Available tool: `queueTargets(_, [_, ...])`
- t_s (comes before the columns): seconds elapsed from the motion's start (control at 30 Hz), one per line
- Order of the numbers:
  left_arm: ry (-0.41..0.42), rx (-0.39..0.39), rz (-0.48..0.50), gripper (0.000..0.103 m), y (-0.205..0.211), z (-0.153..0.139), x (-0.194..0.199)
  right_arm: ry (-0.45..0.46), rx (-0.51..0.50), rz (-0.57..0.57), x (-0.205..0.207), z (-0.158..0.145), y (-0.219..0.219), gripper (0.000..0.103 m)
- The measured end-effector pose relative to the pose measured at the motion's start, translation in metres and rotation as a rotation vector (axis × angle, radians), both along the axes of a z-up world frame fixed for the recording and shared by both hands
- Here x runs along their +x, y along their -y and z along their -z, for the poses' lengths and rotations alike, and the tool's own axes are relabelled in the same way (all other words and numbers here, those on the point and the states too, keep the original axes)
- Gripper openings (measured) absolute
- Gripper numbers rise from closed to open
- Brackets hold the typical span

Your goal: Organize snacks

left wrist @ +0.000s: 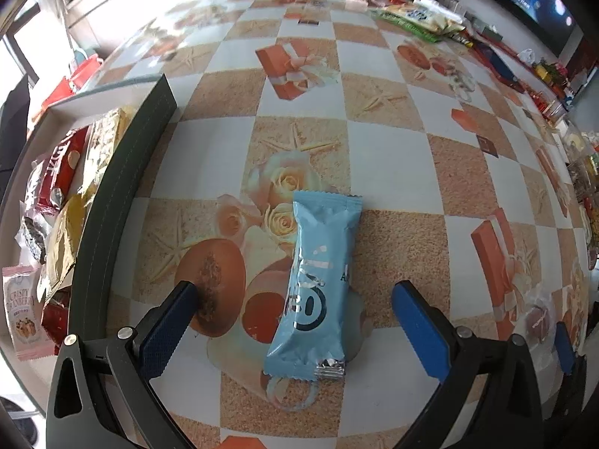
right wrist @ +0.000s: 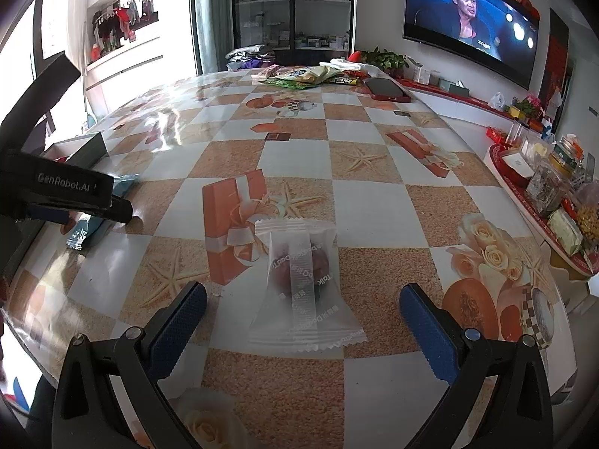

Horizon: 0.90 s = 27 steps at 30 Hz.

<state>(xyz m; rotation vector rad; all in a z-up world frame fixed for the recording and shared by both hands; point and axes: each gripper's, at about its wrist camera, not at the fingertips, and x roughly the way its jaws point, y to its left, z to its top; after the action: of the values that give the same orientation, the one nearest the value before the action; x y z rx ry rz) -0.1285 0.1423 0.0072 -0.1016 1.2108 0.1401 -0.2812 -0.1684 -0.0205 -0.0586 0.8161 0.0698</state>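
A light blue snack packet (left wrist: 318,284) lies on the checkered tablecloth, between the spread fingers of my open left gripper (left wrist: 295,295). It also shows in the right wrist view (right wrist: 91,224), partly hidden by the left gripper's body. A frosted clear packet with a brown pastry (right wrist: 303,284) lies between the spread fingers of my open right gripper (right wrist: 303,295). A dark-walled box (left wrist: 123,194) at the left holds several snack packets (left wrist: 63,172).
A pile of snack bags (right wrist: 307,75) and a phone in a red case (right wrist: 387,89) lie at the table's far end. A red tray with jars and snacks (right wrist: 554,194) stands at the right edge. A TV hangs on the wall behind.
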Motion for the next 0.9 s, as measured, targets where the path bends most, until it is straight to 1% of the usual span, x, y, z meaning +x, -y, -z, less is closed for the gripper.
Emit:
queueTargets(0.07, [0.027, 0.004, 0.008, 0.103, 0.0, 0.0, -0.004, -0.004, 0.0, -0.004, 0.0, -0.001, 0.0, 0.103])
queueTargets(0.17, [0.035, 0.006, 0.016, 0.103, 0.0, 0.0, -0.004, -0.011, -0.001, -0.01, 0.0, -0.002, 0.0, 0.103])
queueTargets(0.3, [0.06, 0.008, 0.069, 0.103, 0.0, -0.001, -0.004, -0.044, -0.002, -0.025, 0.005, -0.003, 0.001, 0.103])
queueTargets(0.43, [0.082, 0.012, 0.069, 0.103, 0.001, -0.001, -0.003, -0.098, -0.005, -0.044, 0.011, -0.005, 0.002, 0.103])
queueTargets(0.53, [0.13, 0.018, 0.088, 0.103, 0.002, -0.001, -0.004, -0.156, -0.008, -0.043, 0.018, -0.007, 0.002, 0.103])
queueTargets(0.6, [0.154, 0.02, 0.092, 0.103, 0.003, 0.0, -0.005, -0.176, -0.01, -0.048, 0.021, -0.007, 0.002, 0.103])
queueTargets(0.73, [0.187, 0.024, 0.104, 0.103, 0.003, 0.0, -0.008, -0.194, 0.0, -0.048, 0.021, -0.008, 0.008, 0.103])
queueTargets(0.9, [0.197, 0.024, 0.12, 0.103, 0.003, 0.0, -0.008, -0.19, 0.047, -0.017, 0.015, -0.012, 0.027, 0.103])
